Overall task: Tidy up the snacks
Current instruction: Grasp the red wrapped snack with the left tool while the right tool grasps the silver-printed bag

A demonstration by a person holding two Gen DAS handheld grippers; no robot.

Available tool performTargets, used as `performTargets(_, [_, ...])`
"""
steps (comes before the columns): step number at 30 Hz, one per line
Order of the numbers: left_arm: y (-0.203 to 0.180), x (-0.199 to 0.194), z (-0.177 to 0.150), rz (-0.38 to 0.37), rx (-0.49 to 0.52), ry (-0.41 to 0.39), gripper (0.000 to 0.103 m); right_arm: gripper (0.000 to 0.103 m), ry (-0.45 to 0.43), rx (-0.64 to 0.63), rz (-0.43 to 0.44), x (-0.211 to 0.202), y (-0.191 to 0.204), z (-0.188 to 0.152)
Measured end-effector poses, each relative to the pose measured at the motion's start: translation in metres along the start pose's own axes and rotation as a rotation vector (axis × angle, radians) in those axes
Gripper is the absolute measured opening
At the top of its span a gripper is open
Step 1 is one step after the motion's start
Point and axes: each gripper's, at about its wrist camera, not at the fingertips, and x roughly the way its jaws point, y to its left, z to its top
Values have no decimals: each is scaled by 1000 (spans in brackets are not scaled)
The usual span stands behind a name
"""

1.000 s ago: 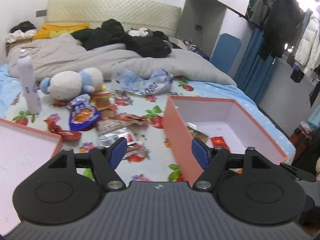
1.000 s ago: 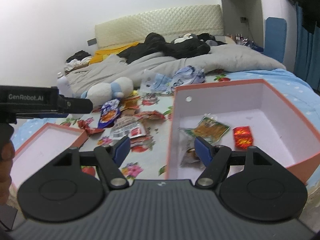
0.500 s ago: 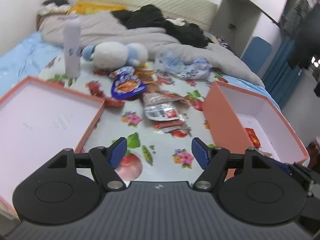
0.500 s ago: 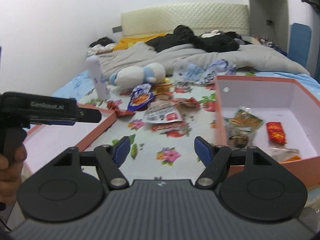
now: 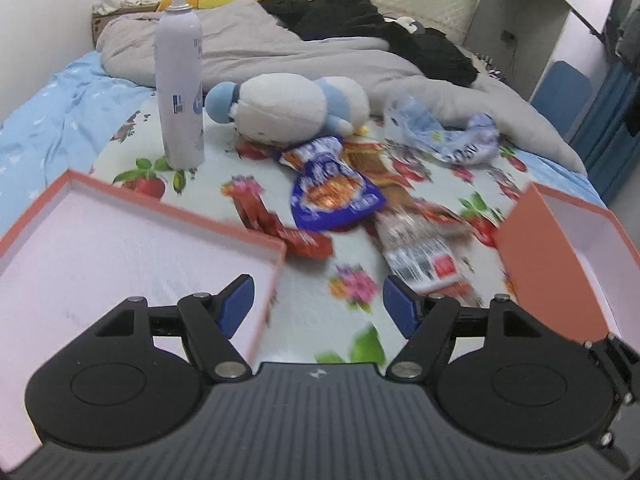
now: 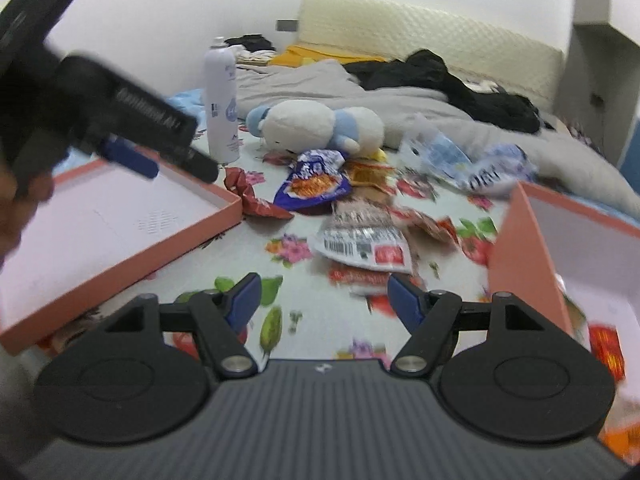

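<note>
Several snack packets lie in a pile on the flowered sheet: a blue bag (image 5: 334, 194) (image 6: 314, 184), a silver packet (image 5: 420, 250) (image 6: 362, 240) and a red wrapper (image 5: 276, 220) (image 6: 256, 196). An orange box (image 5: 560, 256) (image 6: 524, 256) stands at the right with a red packet (image 6: 606, 350) inside. Its lid (image 5: 100, 248) (image 6: 120, 220) lies at the left. My left gripper (image 5: 318, 302) is open and empty, over the lid's right edge; it also shows in the right wrist view (image 6: 132, 158). My right gripper (image 6: 322, 296) is open and empty, just short of the silver packet.
A white spray bottle (image 5: 179, 84) (image 6: 221, 100) stands behind the lid. A plush toy (image 5: 288, 106) (image 6: 316, 126) and a crumpled blue-white bag (image 5: 444, 136) (image 6: 468, 160) lie behind the pile. Grey bedding (image 5: 260, 46) and dark clothes (image 5: 380, 28) fill the back.
Both grippers have swung left, away from the orange box and toward the snack pile and lid. Both stayed open and empty.
</note>
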Motion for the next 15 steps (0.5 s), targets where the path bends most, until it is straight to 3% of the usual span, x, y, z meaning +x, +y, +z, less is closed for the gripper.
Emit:
performTargets(7, [35,73,52,31,-73,53,75,67,28,-105,-24,80,11,5])
performTargets(10, [41,101,63,91,-80,88,74,62,36,-168,-71,102,18,6])
performTargets(13, [49,124,70,99,-95,123,74,60,64,-186,-72,117,19,6])
performTargets(14, [51,131,69,94,-100,133,74,56,74,-196,-66,122,20,5])
performTargets(15, [53,138,68,95,-97,144,74,45,85,-209,-71,128,22,4])
